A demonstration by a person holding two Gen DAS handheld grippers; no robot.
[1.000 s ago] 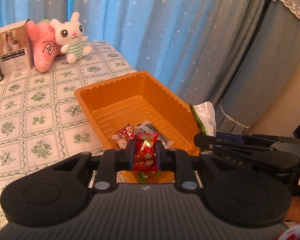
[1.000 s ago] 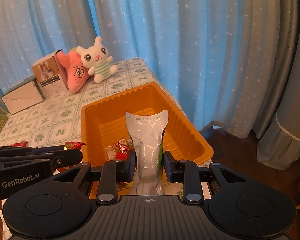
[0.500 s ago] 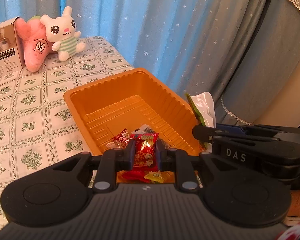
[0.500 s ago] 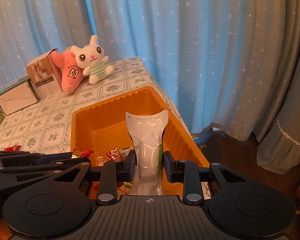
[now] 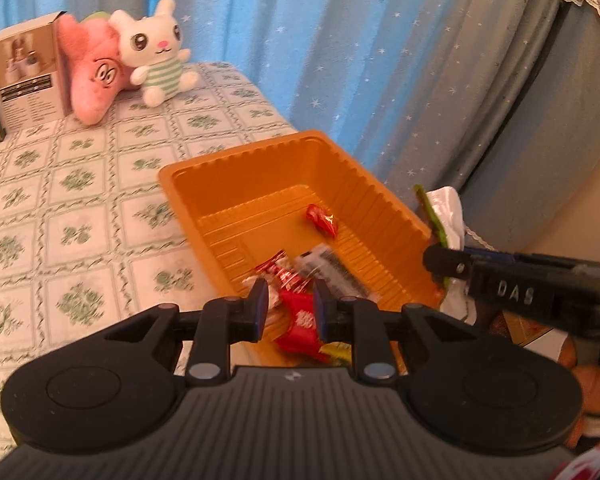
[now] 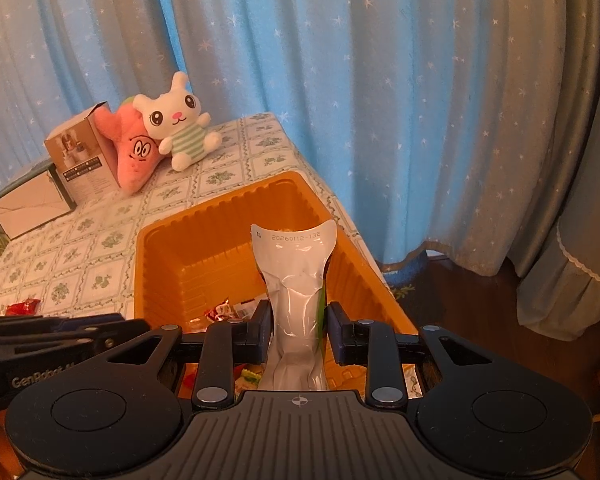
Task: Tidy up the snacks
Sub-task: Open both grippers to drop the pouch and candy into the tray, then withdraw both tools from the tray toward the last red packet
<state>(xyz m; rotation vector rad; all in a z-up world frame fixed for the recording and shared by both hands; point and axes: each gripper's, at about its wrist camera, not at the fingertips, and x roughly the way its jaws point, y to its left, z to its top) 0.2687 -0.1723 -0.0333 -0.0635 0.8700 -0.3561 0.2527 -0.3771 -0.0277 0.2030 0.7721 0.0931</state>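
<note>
Now | left tool [image 5: 287, 308] opening, red packet [image 5: 300, 322] released into orange tray [image 5: 260, 184] | right tool [image 6: 299, 332] still grips pouch [image 6: 298, 280]

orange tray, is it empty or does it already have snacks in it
Not empty. The orange tray holds several wrapped snacks, including a red candy on its floor, but most of the floor is bare.

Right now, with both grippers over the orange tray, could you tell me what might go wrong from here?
1. The left gripper has its jaws opening with the red snack packet between them at the orange tray's near edge; the packet could fall outside.
2. The right gripper clamps a tall white pouch near its bottom; released, it might tip over the tray's right wall.
3. The grippers sit close together and could collide.
</note>
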